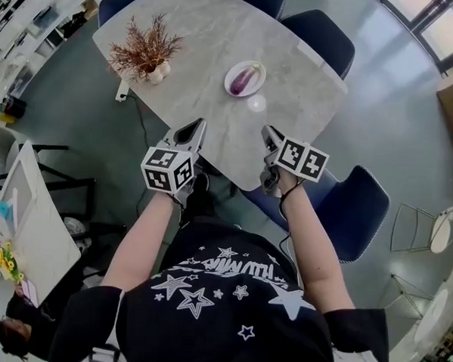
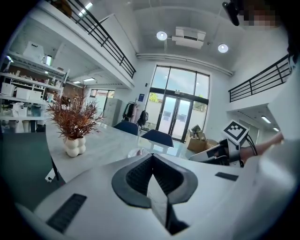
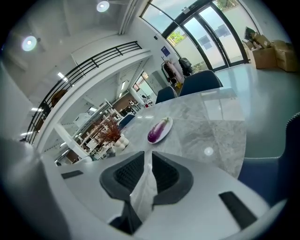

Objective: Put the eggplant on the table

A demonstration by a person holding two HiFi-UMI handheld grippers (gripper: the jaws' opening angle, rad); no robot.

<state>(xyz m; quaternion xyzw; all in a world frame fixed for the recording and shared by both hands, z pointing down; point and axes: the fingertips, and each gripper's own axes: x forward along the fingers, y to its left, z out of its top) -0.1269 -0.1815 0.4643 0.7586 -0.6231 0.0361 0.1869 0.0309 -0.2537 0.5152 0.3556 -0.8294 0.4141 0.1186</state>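
A purple eggplant (image 1: 246, 77) lies on a small white plate (image 1: 232, 84) near the middle of the grey marble table (image 1: 204, 24). In the right gripper view the eggplant (image 3: 157, 130) on its plate (image 3: 168, 127) is ahead, well beyond the jaws. The left gripper view shows only a bit of the plate (image 2: 136, 152) over the jaw tips. My left gripper (image 1: 191, 128) and right gripper (image 1: 269, 132) hover side by side at the table's near edge. Both are shut and hold nothing. The left gripper (image 2: 152, 156) and right gripper (image 3: 150, 153) show their pads closed together.
A dried plant in a white vase (image 1: 148, 54) stands on the table's left part. Blue chairs ring the table, one at the far right (image 1: 319, 34) and one near my right arm (image 1: 355, 212). A white desk (image 1: 35, 227) stands at the left.
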